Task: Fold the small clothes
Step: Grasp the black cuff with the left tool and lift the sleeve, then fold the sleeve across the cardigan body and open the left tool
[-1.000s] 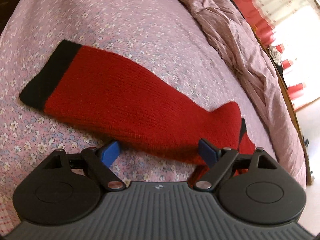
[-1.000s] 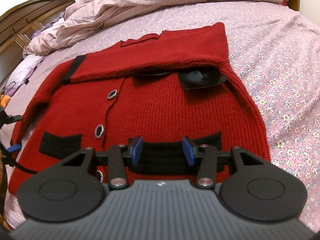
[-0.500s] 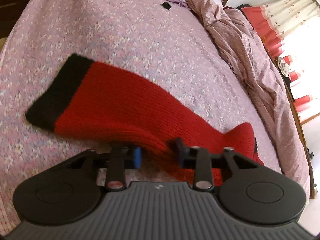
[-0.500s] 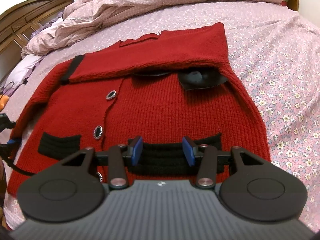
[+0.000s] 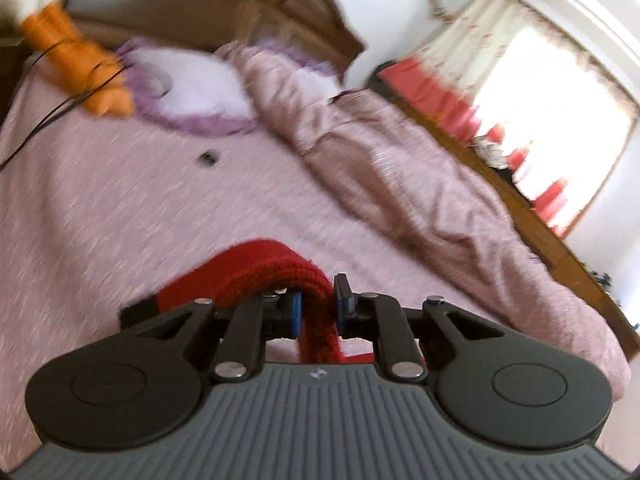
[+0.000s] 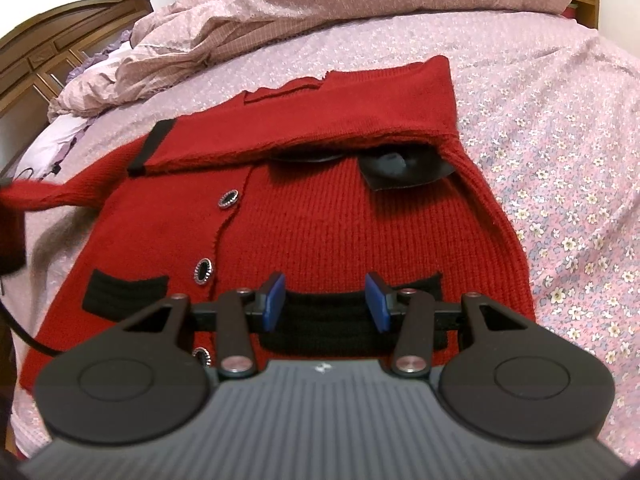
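It was a home bedroom: a floral-sheeted bed (image 6: 560,184), rumpled duvet (image 6: 320,4), carved wooden headboard (image 6: 52,60) and curtained window (image 5: 532,92).

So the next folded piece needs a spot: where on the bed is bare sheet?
Free: the flowered sheet to the right of the red cardigan, and the strip between its top edge and the bunched duvet. Crowded: the cardigan's left side, where the left gripper holds the lifted sleeve.

Daylight glares white through the window (image 5: 548,92); the left view is motion-blurred, the right sharp, both edge-curved.
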A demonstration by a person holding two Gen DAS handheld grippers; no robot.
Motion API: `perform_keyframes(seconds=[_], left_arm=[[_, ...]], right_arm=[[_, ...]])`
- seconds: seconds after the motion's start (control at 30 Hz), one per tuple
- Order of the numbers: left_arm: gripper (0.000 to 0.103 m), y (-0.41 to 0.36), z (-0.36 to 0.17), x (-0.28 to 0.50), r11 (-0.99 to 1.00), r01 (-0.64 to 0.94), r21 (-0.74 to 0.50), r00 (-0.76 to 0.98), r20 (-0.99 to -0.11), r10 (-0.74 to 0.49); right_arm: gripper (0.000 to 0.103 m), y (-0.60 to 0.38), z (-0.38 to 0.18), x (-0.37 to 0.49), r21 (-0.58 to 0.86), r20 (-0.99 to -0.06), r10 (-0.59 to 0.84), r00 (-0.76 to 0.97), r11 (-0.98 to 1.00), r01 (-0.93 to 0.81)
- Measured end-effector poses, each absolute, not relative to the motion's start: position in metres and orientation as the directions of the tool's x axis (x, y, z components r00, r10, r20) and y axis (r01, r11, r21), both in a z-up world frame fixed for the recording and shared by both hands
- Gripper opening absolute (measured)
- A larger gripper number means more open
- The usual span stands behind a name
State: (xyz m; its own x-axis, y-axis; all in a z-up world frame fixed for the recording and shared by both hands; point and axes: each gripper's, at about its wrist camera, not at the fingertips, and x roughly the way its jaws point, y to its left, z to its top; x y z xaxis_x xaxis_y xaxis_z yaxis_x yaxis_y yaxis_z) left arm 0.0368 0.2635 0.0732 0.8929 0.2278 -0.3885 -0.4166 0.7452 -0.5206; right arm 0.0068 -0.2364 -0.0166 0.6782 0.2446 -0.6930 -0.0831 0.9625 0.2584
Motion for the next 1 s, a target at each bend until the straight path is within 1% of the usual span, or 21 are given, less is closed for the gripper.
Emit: perform_keyframes(seconds=[0.13,0.27,0.4,0.47,0.6,0.7,0.87,1.0], left_arm=[[0.017,0.247,0.106,0.055,0.797,-0.316,-0.515,0.935,-0.311,0.169],[0.017,0.218,0.131,0.069,0.835,-0.206,-0.511,0.963,-0.259,0.08],[0.017,0.18,0.142,0.084,0.855,-0.113,-0.506,0.972,-0.235,-0.011],[0.017,0.159,0.142,0.092,0.858,-0.07,-0.51,0.97,-0.236,-0.062],[0.017,0.117,0.134,0.102,0.863,0.002,-0.505,0.955,-0.255,-0.151],[0.017,0.086,0.121,0.113,0.868,0.038,-0.495,0.935,-0.289,-0.206],[0.017,0.042,0.088,0.135,0.878,0.08,-0.473,0.88,-0.381,-0.285],[0.017,0.018,0.053,0.158,0.888,0.078,-0.453,0.826,-0.47,-0.312]], right_arm=[[0.047,-0.236,-0.015,0.007,0.259,-0.688,0.246,0.683,0.962,-0.085],[0.047,-0.237,-0.013,0.007,0.264,-0.681,0.25,0.688,0.961,-0.088],[0.047,-0.238,-0.013,0.006,0.268,-0.678,0.25,0.691,0.96,-0.084],[0.047,-0.24,-0.013,0.006,0.272,-0.675,0.249,0.694,0.959,-0.08],[0.047,-0.246,-0.012,0.003,0.279,-0.669,0.244,0.702,0.958,-0.067],[0.047,-0.252,-0.013,0.002,0.286,-0.667,0.239,0.706,0.957,-0.054],[0.047,-0.261,-0.017,0.002,0.304,-0.666,0.237,0.708,0.952,-0.033],[0.047,-0.266,-0.019,0.002,0.315,-0.664,0.237,0.709,0.949,-0.023]])
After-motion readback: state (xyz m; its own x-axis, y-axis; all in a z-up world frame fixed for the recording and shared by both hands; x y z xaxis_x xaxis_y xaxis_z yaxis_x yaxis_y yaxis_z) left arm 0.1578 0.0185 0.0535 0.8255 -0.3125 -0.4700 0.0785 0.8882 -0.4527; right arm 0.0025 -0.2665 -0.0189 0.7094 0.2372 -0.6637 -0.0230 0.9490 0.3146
